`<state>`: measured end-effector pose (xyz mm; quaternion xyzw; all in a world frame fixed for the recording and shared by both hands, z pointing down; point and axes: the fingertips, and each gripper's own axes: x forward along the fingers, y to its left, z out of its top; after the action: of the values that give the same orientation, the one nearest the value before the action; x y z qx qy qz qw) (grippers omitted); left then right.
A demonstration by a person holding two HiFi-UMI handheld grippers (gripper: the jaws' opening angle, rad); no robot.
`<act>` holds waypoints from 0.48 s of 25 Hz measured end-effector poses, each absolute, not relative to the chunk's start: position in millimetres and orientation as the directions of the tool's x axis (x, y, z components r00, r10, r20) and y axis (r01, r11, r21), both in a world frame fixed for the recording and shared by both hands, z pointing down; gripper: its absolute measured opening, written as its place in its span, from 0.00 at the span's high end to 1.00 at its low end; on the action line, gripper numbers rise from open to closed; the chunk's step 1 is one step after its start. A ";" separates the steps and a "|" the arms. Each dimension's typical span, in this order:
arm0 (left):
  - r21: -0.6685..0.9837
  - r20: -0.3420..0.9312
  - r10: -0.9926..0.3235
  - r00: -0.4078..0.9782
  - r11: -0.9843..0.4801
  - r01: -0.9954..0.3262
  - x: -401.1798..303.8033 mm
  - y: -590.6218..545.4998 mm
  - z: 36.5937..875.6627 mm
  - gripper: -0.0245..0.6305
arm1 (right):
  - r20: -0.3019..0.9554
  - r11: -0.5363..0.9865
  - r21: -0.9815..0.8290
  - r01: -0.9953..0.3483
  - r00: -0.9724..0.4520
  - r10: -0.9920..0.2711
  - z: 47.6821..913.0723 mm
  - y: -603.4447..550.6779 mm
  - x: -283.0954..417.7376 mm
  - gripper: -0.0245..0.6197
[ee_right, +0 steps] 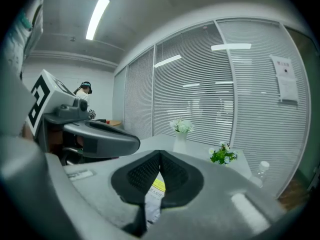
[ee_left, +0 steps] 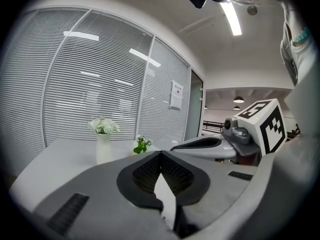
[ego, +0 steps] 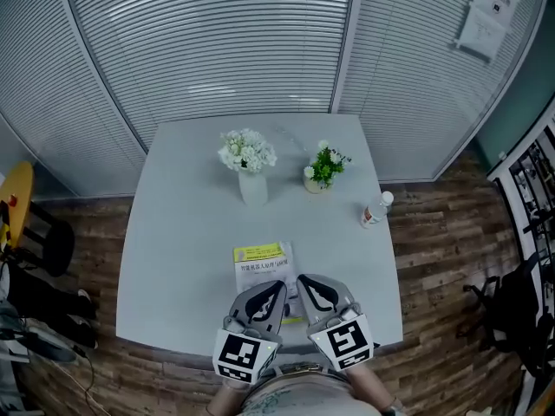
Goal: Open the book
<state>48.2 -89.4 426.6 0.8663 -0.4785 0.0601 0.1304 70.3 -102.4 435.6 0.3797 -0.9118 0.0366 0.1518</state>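
While the book (ego: 260, 263) lies shut on the table (ego: 173, 232), the job of opening it has not begun. It looks like the getting-ready step. Both tongs hang over the end of the book that is far from the vase (ego: 251, 185) of white flowers. The left gripper (ego: 276, 289) has its jaws pressed together with nothing in them. The right gripper (ego: 305, 284) is closed too and holds nothing. Through the little gap behind its tips you can see the book's cover below.

The book is on the person's side of the vase, near it but not touching. It is thin and lies flat. Its cover is white with dark print, and a yellow band runs across the end that points to the vase. I cannot tell which side the spine is on.

Next, I think one of the tongs has to slip a tip under the edge of the cover, or open up and pinch it, then lift it over. The other could press the book down so it does not slide. The cover looks thin, so it may bend.
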 end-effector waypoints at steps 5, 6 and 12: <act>0.171 0.221 -0.824 0.521 -0.494 -0.853 59.3 -95.4 424.7 0.96 | 0.321 0.733 0.049 -0.678 -0.685 -0.655 433.1 -105.0 77.2 0.96; 0.163 0.224 -0.828 0.514 -0.489 -0.857 60.0 -95.9 426.0 0.96 | 0.323 0.737 0.046 -0.674 -0.688 -0.650 433.2 -105.2 77.7 0.96; 0.175 0.233 -0.834 0.500 -0.470 -0.865 66.2 -94.9 431.5 0.96 | 0.318 0.757 0.042 -0.653 -0.709 -0.629 444.4 -106.9 84.1 0.96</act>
<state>66.2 -94.9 431.5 0.8554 -0.4966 0.0572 0.1356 84.1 -106.9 444.4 0.3469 -0.9237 0.0368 0.1586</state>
